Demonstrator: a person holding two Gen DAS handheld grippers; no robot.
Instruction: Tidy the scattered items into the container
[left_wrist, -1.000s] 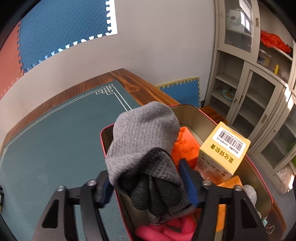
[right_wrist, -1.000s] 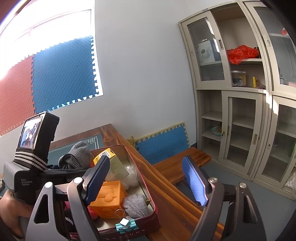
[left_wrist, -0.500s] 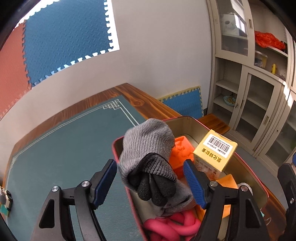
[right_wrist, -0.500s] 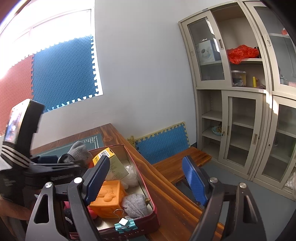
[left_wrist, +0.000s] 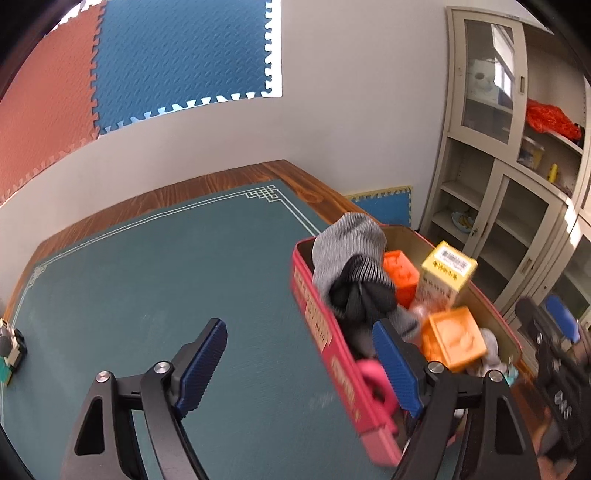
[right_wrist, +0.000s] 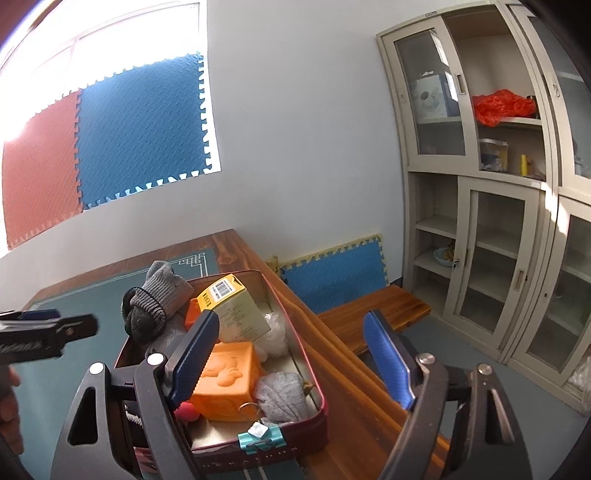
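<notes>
A red tin box (left_wrist: 319, 325) (right_wrist: 306, 432) sits on the green desk mat at the table's right side. It holds a rolled grey sock bundle (left_wrist: 351, 266) (right_wrist: 157, 295), orange blocks (left_wrist: 452, 341) (right_wrist: 225, 373), a yellow carton (left_wrist: 447, 273) (right_wrist: 231, 306), a pink item (left_wrist: 373, 376), a grey knit piece (right_wrist: 280, 397) and a teal binder clip (right_wrist: 260, 439). My left gripper (left_wrist: 301, 363) is open and empty over the mat and the box's left wall. My right gripper (right_wrist: 290, 360) is open and empty above the box's right rim.
A small black-and-white object (left_wrist: 9, 349) lies at the mat's far left edge. The green mat (left_wrist: 155, 273) covers most of the wooden table (right_wrist: 332, 354). Beige cabinets (right_wrist: 498, 221) stand on the right, and a low wooden bench (right_wrist: 373, 314) is beside the table.
My left gripper opened and let go of the sock bundle, which now rests in the box. The left gripper then drew back and swung left. The right gripper stayed still.
</notes>
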